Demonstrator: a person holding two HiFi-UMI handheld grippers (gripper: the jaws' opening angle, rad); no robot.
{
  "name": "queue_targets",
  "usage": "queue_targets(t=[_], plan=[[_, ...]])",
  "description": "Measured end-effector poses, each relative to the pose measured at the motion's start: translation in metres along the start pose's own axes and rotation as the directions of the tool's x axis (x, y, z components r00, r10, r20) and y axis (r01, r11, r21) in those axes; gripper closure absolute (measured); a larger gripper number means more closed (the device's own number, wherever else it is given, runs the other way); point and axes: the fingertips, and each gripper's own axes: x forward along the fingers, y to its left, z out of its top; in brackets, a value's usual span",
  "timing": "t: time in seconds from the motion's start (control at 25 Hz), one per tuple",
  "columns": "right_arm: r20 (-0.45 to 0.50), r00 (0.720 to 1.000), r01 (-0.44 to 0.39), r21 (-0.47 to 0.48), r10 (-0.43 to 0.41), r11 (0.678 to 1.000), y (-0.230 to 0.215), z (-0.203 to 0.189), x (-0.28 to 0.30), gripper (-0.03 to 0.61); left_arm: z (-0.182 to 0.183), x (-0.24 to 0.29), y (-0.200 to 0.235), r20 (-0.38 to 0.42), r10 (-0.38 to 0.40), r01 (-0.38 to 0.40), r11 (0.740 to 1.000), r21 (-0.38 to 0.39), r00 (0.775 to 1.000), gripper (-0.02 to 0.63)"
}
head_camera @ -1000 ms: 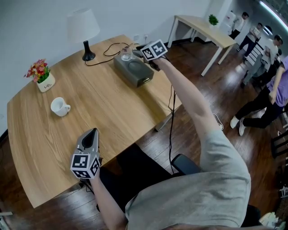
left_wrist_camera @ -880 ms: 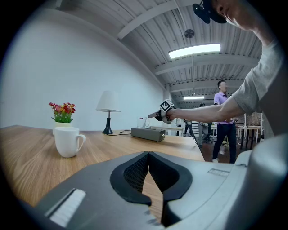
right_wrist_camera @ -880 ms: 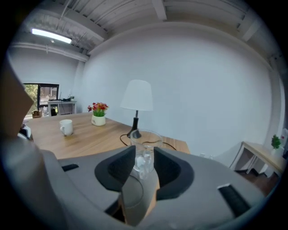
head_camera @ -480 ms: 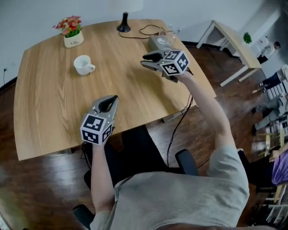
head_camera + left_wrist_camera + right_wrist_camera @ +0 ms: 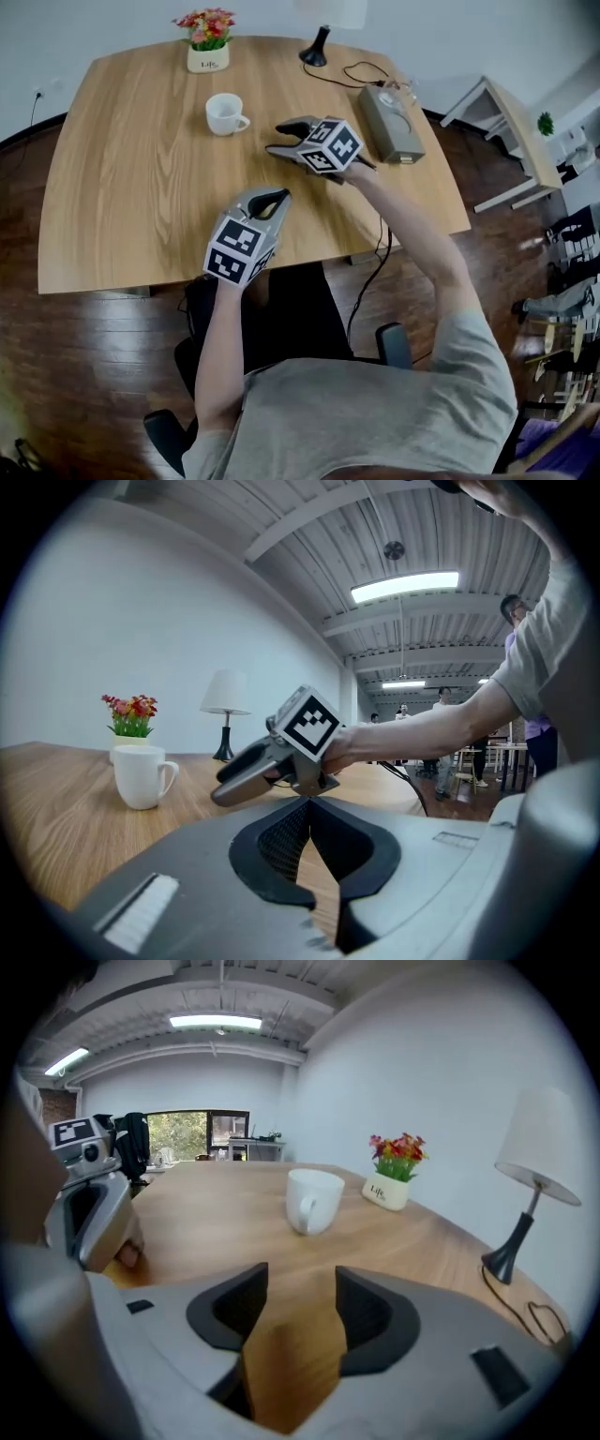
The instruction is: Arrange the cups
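A white handled cup (image 5: 223,113) stands upright on the wooden table (image 5: 122,197), in front of a small flower pot (image 5: 208,56). A clear glass cup (image 5: 404,91) sits on top of a grey box (image 5: 392,127) at the right. My right gripper (image 5: 278,138) hovers low over the table, just right of the white cup (image 5: 312,1200) and pointing at it. Its jaws have just been opening and now stand open (image 5: 298,1279) with only bare wood between them. My left gripper (image 5: 275,195) is nearer the front edge, shut (image 5: 307,803) and holding nothing.
A lamp (image 5: 319,49) with a black cable stands at the back beside the grey box. The table's front edge (image 5: 187,281) lies just under my left hand. Another table (image 5: 511,122) and several people are off to the right.
My right gripper has swung from the grey box down and left to just beside the white cup, and its jaws stand wider. The left gripper has stayed where it was.
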Motion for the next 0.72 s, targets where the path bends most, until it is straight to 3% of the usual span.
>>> queue_targets(t=[0.24,0.44,0.52,0.72], plan=[[0.059,0.997,0.059,-0.015,-0.058,0.998,-0.005,0.063,0.038,0.336,0.000,0.002,0.000,0.001,0.000,0.000,1.000,-0.001,1.000,0.604],[0.065,0.997,0.032,0.045,-0.035,0.998,-0.003,0.068,0.053,0.433,-0.003,0.001,-0.001,-0.004,-0.001,0.001,1.000,-0.004,1.000,0.604],[0.059,0.998,0.035,0.053,-0.038,0.998,-0.007,0.068,0.051,0.513,-0.002,0.000,-0.001,-0.003,-0.001,0.001,1.000,-0.004,1.000,0.604],[0.052,0.998,0.030,0.063,-0.034,0.998,-0.010,0.064,0.040,0.525,0.000,0.000,0.000,-0.002,-0.002,0.002,1.000,-0.003,1.000,0.604]])
